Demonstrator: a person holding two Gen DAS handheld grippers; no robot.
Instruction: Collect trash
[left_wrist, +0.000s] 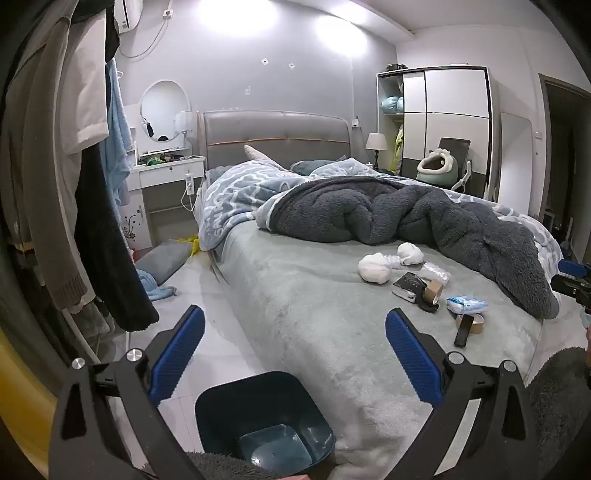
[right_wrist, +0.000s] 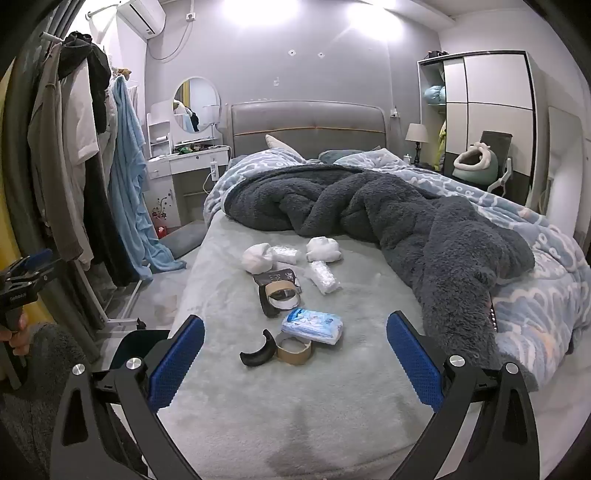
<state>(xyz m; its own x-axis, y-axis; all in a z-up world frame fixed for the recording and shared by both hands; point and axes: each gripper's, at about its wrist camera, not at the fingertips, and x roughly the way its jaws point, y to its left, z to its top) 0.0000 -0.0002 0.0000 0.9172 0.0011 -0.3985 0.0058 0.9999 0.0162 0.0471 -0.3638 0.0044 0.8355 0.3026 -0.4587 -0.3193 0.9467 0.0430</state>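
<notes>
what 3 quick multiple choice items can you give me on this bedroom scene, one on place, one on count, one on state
1. Where is the dark bin?
A. on the bed
B. on the floor at the bed's foot corner
C. on the dresser

2. How many white crumpled wads lie on the bed?
A. two
B. five
C. none

3. How are both claws?
A. shut on tissue
B. shut, empty
C. open, empty

Answers:
1 B, the bin stands on the tiles by the bed corner.
2 A, one wad and another lie near the blanket.
3 C, the left claw and right claw stand wide with nothing between the pads.
</notes>
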